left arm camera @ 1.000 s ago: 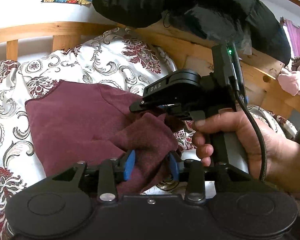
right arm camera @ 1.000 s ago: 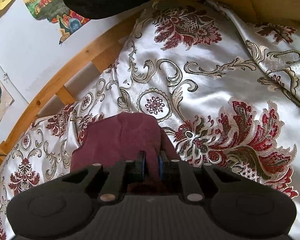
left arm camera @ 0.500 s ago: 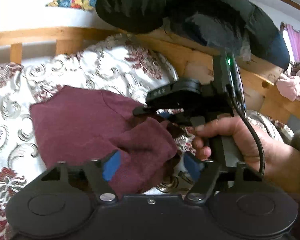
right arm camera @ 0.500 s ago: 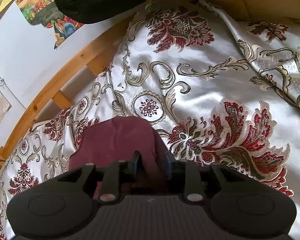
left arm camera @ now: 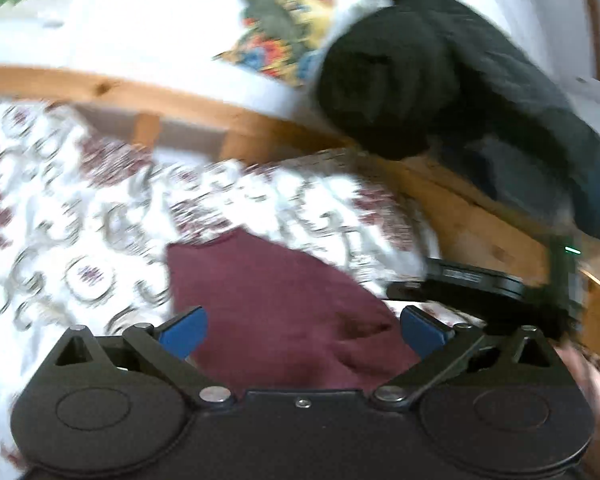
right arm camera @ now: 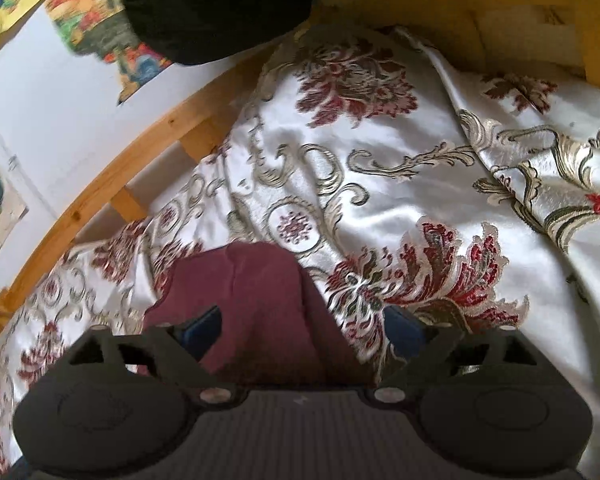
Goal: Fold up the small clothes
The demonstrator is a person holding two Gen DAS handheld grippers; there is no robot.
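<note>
A small maroon garment (left arm camera: 268, 304) lies folded on a white satin bedspread (left arm camera: 80, 248) with a red and gold floral pattern. My left gripper (left arm camera: 302, 330) is wide open just above the garment, its blue pads clear of the cloth. My right gripper (right arm camera: 302, 330) is also wide open over the same garment (right arm camera: 256, 300), holding nothing. The right gripper's body (left arm camera: 472, 284) shows at the right of the blurred left wrist view.
A wooden bed rail (right arm camera: 112, 184) curves behind the bedspread (right arm camera: 400, 184). A black garment (left arm camera: 440, 80) hangs over the rail (left arm camera: 180, 100). Colourful pictures (right arm camera: 100, 32) are on the white wall.
Both grippers have opened and let go of the maroon cloth, which now lies flat. The left gripper has swung quickly, blurring its view.
</note>
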